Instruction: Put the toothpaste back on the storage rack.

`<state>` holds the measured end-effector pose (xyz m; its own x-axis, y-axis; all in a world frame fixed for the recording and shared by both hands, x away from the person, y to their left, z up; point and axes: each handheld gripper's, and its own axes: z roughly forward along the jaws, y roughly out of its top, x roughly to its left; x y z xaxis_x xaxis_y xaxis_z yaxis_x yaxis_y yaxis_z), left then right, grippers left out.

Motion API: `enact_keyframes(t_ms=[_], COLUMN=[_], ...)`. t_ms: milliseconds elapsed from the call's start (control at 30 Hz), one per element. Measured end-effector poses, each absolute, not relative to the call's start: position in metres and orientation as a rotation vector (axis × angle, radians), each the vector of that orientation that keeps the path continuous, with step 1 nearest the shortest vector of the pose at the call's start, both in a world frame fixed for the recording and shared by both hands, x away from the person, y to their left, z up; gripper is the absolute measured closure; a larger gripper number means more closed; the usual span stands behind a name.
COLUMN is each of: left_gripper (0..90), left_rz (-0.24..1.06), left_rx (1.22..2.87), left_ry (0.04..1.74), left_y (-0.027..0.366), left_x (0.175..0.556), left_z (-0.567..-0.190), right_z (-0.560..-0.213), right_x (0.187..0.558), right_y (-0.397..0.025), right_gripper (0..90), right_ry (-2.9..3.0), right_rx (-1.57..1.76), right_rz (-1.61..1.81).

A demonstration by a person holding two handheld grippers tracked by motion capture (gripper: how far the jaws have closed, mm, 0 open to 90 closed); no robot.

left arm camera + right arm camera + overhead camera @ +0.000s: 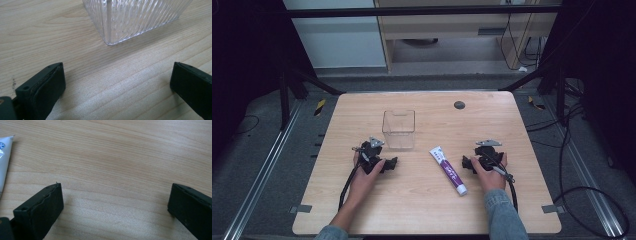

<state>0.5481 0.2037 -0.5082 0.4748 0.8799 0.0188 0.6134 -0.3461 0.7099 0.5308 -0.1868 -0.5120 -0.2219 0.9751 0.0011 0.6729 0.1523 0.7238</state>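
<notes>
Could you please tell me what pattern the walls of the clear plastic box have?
Fine vertical ribbing on the clear square plastic box, plainest in the left gripper view.

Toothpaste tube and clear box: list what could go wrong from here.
1. The tube lies flat on the table, slanted, so the open right tongs may pinch it off-centre and let it swing or slip.
2. The clear box looks light; the open left tongs sit close to its corner and could nudge or tip it.
3. The tube looks long against the box's opening, so it might catch on the rim.
</notes>
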Motion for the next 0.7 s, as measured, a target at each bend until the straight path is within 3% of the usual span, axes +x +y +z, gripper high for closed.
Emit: enact_keyframes(t_ms=[133, 167, 367, 700], left_gripper=[0.0, 0.0, 0.0, 0.0], left_rz=[0.536, 0.535, 0.537, 0.538], left_rx=[2.082, 2.081, 2.084, 2.074], left_ry=[1.231, 1.232, 1.230, 1.238], left_y=[0.204, 0.204, 0.203, 0.202], left_x=[0.548, 0.548, 0.549, 0.551], left_z=[-0.508, -0.508, -0.508, -0.508], right_z=[-0.511, -0.505, -0.483, -0.444], right_x=[0.531, 0.529, 0.513, 0.491], right_y=[-0.188, -0.187, -0.177, -0.138], right_gripper=[3.6, 10.1, 11.8, 23.2], right_ry=[1.976, 2.015, 2.083, 2.306], right_rx=[1.557, 1.529, 1.421, 1.262], right_rz=[0.838, 0.818, 0.823, 0.792])
